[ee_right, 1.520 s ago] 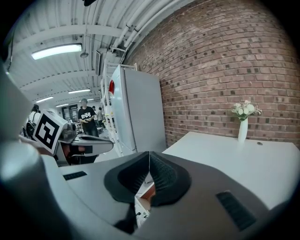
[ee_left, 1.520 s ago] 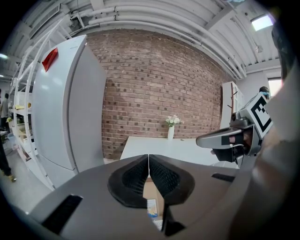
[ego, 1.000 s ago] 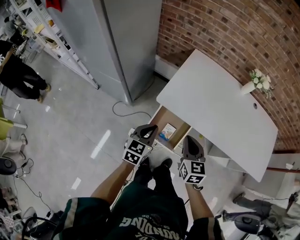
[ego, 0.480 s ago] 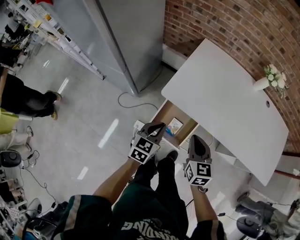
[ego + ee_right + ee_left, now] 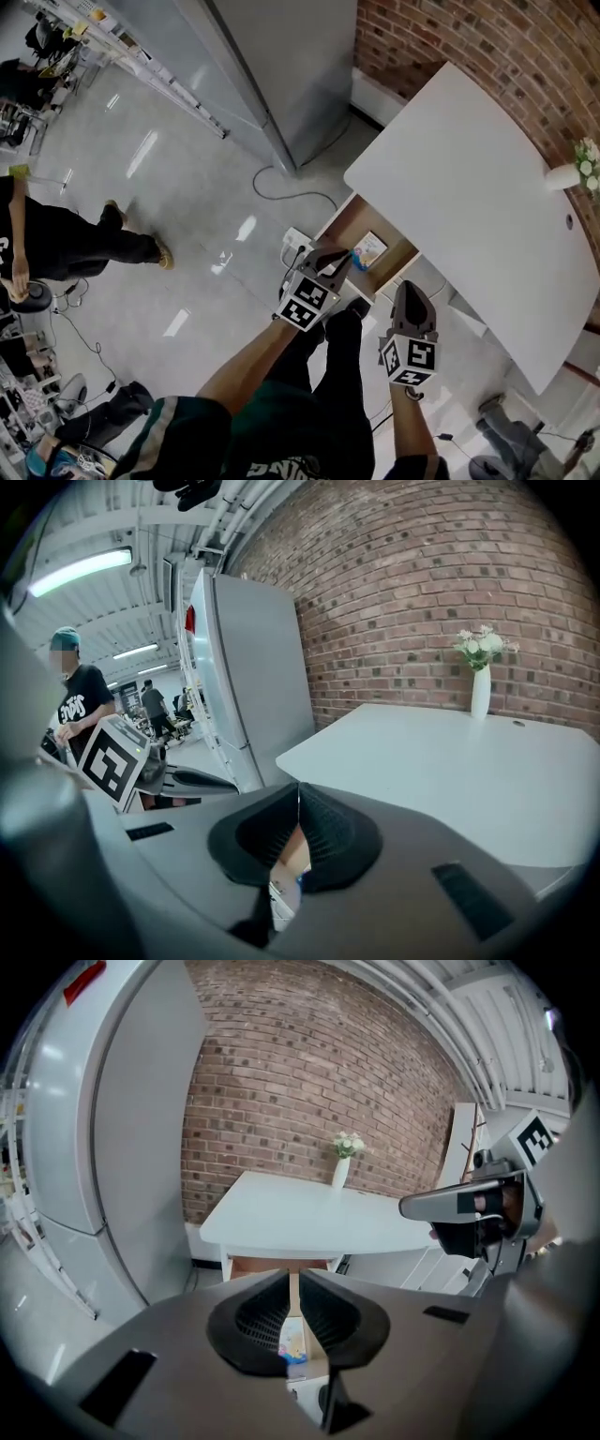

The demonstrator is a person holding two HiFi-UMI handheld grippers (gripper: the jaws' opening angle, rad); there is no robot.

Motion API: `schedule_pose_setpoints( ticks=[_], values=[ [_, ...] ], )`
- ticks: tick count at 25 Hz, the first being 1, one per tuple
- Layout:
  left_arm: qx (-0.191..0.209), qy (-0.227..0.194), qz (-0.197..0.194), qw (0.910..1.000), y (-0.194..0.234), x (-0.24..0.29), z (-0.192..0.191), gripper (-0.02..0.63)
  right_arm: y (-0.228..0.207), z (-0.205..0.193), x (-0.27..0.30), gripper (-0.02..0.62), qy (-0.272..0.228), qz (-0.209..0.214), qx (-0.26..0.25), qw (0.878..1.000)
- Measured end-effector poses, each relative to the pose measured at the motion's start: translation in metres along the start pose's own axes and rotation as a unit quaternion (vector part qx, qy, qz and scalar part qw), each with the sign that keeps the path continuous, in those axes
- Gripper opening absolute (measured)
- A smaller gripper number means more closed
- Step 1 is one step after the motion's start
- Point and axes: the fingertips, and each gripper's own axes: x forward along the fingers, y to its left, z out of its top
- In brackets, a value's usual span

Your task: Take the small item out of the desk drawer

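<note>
The desk drawer stands pulled out under the white desk, with its wooden inside showing. A small blue and white item lies flat in it. My left gripper hangs just over the drawer's near edge, close to the item, with its jaws shut and nothing between them. In the left gripper view the small item shows past the shut left gripper. My right gripper is to the right of the drawer, shut and empty. The right gripper view shows the right gripper with its jaws meeting.
A tall grey cabinet stands left of the desk. A cable and a white power strip lie on the floor by the drawer. A vase of flowers sits on the desk's far corner. A person stands at left.
The head view has swung, so the desk and drawer sit further right. Both grippers keep their place by the drawer front, still shut. The person at left has walked closer.
</note>
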Motion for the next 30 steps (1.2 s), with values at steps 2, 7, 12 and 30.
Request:
schedule_pose_setpoints(
  ticks=[2,7,12,30],
  values=[
    [-0.007,0.008,0.003,0.9999,0.0,0.006,-0.011,0.02,0.0,-0.012,0.006,0.025,0.008,0.003,0.005,1.0],
    [-0.014,0.027,0.012,0.9995,0.003,0.027,-0.032,0.035,-0.003,-0.035,0.022,0.025,0.024,0.009,0.017,1.0],
    [-0.015,0.033,0.027,0.999,0.0,0.051,-0.042,0.059,-0.014,-0.057,0.025,0.025,0.049,-0.002,0.019,0.999],
    [-0.033,0.077,0.084,0.993,0.004,0.141,-0.075,0.359,-0.031,-0.108,0.044,0.025,0.09,-0.008,0.033,0.995]
  ],
)
